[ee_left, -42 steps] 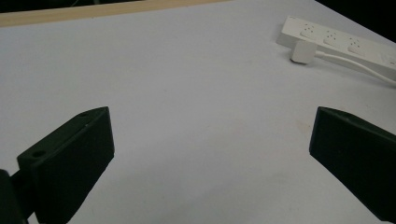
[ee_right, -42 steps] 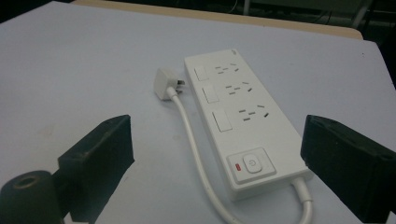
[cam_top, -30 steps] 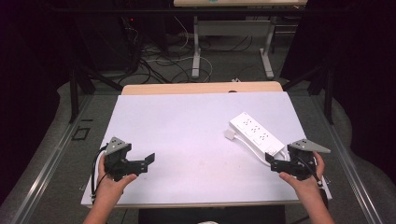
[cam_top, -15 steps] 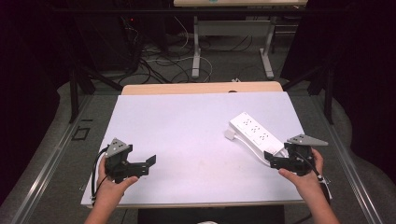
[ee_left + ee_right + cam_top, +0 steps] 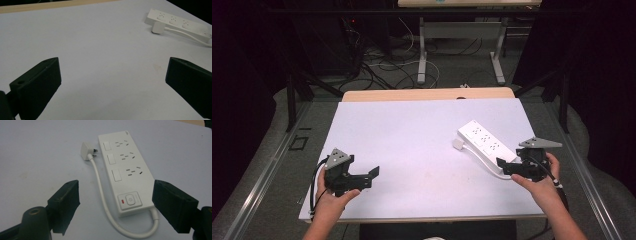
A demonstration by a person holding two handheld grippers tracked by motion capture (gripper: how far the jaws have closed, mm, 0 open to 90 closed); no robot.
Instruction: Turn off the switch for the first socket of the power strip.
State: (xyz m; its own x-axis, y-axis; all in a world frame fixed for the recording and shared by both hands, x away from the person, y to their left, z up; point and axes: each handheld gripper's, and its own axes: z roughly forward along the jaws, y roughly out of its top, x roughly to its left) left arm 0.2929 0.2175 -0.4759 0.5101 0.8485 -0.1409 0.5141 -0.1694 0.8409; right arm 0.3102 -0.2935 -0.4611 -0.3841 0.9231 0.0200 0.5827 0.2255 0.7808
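Note:
A white power strip point(image 5: 485, 143) point(image 5: 126, 171) point(image 5: 177, 23) lies flat on the white table top point(image 5: 412, 145), at the right. Its short white cable point(image 5: 102, 192) loops from the switch end to a white plug point(image 5: 87, 151) point(image 5: 158, 27) point(image 5: 458, 144) lying beside the strip's far end. My right gripper point(image 5: 507, 166) point(image 5: 116, 205) hovers open at the strip's near end, jaws either side of the switch end and apart from it. My left gripper point(image 5: 369, 176) point(image 5: 112, 85) is open over bare table at the front left, holding nothing.
A wooden edge point(image 5: 427, 94) runs along the table's far side. Beyond it stand metal desk legs point(image 5: 422, 50) and loose floor cables point(image 5: 377, 65). A rail point(image 5: 267, 170) lines the table's left side.
My right gripper has crept slightly left and forward toward the power strip's near end. The left gripper has barely shifted.

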